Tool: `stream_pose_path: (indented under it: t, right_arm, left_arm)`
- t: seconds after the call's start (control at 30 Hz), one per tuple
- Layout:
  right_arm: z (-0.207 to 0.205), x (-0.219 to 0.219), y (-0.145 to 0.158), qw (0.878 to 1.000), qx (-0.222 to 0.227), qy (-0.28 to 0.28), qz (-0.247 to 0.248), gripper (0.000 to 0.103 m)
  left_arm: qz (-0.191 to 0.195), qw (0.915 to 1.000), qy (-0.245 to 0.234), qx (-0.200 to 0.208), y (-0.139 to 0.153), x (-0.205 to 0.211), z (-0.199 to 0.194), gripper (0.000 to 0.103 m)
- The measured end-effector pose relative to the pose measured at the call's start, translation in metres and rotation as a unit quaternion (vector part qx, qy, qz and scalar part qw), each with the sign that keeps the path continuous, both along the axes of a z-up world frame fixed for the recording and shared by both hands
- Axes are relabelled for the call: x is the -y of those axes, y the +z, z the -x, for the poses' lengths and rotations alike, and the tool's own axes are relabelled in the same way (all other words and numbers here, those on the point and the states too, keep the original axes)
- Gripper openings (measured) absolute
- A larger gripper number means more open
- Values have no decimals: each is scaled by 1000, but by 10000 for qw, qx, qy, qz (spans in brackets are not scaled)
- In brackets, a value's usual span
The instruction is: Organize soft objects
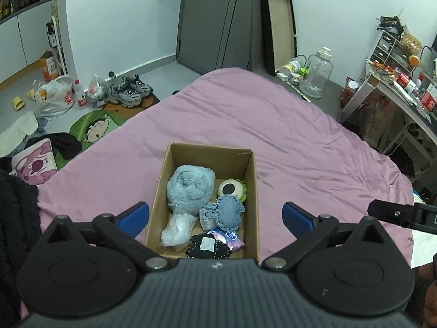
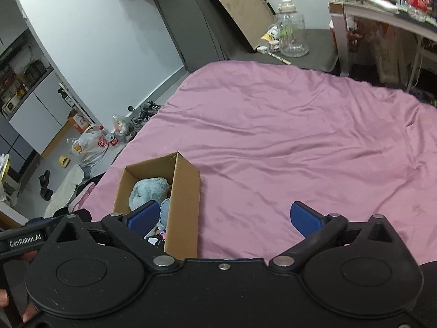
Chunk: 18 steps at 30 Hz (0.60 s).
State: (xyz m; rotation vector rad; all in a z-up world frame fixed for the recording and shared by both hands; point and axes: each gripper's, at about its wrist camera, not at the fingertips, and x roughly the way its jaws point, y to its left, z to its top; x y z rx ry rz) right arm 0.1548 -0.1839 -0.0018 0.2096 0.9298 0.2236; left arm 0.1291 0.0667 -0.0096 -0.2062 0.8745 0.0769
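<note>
Near the bed's [image 1: 286, 125] left edge, my left hand-held gripper [image 1: 215, 217] hovers spread over the box [image 1: 252, 191] of soft toys; right hand-held gripper [image 2: 224, 217] gapes empty too.

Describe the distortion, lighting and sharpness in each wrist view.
Left wrist view: strong fisheye bending of walls and the pink bedsheet, dark corner vignetting, even indoor light, cardboard box contents sharp. Right wrist view: same curvature, sheet sheen catching soft highlights, the box crisp, far desk slightly soft.
</note>
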Motion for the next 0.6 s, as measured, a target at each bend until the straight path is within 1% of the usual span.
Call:
stream_pose_path:
  t: [0.17,0.3,0.43,0.6]
  right_arm:
    - [15,7,15,9999,165,16,49,103]
    - [27,10,24,9997,254,52,30,103]
    - [39,13,30,9995,300,14,79,103]
    - [55,15,37,9991,372,-22,187,103]
  left_arm:
    - [-5,9999,-1,138,13,2,13,103]
    - [-326,9992,7,229,23,9,24,103]
    - [-209,9993,-50,298,30,10,37,103]
    - [-219,9989,-124,402,38,13,52,103]
